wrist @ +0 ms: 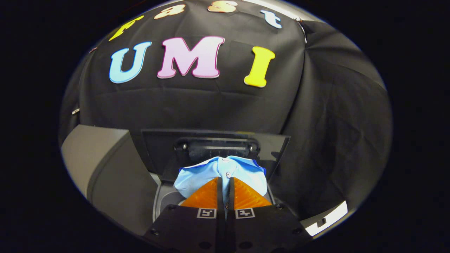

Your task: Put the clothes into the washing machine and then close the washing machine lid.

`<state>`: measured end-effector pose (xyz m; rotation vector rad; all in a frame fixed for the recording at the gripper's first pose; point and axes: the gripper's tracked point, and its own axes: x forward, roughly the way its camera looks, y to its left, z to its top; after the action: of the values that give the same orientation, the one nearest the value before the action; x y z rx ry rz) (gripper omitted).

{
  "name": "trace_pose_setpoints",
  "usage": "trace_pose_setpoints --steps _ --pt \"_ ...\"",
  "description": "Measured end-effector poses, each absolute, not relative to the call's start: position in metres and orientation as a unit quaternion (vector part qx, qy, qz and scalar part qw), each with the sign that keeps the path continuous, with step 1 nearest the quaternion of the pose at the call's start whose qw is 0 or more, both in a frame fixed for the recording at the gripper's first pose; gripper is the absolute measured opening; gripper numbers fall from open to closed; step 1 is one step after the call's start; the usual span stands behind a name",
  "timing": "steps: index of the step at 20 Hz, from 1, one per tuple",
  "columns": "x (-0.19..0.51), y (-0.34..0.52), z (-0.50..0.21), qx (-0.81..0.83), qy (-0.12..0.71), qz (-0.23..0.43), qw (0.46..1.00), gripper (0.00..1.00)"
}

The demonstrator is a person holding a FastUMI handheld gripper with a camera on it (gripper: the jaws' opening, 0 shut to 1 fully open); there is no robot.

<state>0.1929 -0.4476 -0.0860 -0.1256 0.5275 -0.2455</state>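
My tool is clenched on a light blue shirt, both fingers pressed nearly together with a fold of the cloth pinched between them near the buttoned placket. The shirt bunches just ahead of my fingertips, hanging over the open mouth of the washing machine, whose grey body runs off beside my fingers. Beyond the shirt the dark lid stands raised and tilted back, against the booth's black cloth wall.
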Motion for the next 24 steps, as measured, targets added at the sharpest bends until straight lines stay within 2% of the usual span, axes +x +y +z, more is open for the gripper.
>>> trace_pose_setpoints --steps 11,18,24 --pt "0.185 -0.470 -0.227 -0.048 0.365 -0.126 0.921 0.05" --pt "0.159 -0.465 -0.309 -0.045 0.468 -0.110 0.875 0.05" --pt "0.143 -0.468 -0.342 -0.042 0.511 -0.113 0.851 0.05"
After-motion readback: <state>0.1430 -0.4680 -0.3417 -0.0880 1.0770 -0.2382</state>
